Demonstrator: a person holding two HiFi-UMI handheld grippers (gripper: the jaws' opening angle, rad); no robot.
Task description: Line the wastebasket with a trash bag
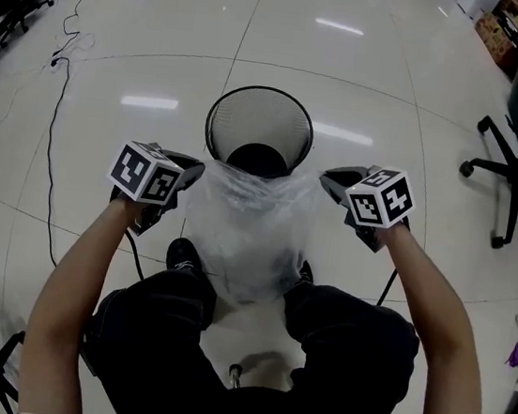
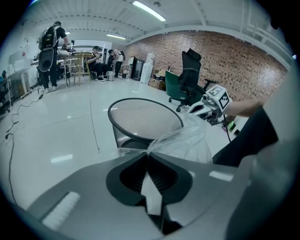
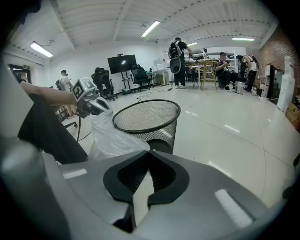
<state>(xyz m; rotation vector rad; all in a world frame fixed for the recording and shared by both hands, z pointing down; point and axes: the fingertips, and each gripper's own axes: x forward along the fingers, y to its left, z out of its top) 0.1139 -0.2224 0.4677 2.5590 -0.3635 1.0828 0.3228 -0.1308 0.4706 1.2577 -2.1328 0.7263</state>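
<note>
We sit over the shiny floor (image 1: 168,38) with a gripper in each hand, and the clear trash bag (image 1: 246,233) is stretched between the two. The left gripper (image 1: 191,172) has its fingers closed tight on the bag's left edge. In its own view the thin plastic comes out right at the tips, with no gap between the fingers. The right gripper (image 1: 330,184) is closed the same way on the bag's right edge, and in its view the crumpled film runs off from the tips toward the other gripper. Both grippers point forward and down at about the same height, well apart from each other.

The bag hangs from the two grips as a loose, wrinkled sheet, dropping between our knees in front of our dark trousers (image 1: 167,331). The wastebasket (image 1: 216,115) is black wire mesh with a round rim and stands upright on the floor straight ahead of us. The bag is on our side of it and not yet in it. Its top edge overlaps the near rim in the head view, but we cannot tell whether they touch.

A black office chair (image 1: 509,177) stands off to the right, and a cable (image 1: 54,127) trails over the floor on the left. Far behind, people (image 3: 178,56) gather at desks (image 3: 206,63), and a brick wall (image 2: 225,56) closes one side.
</note>
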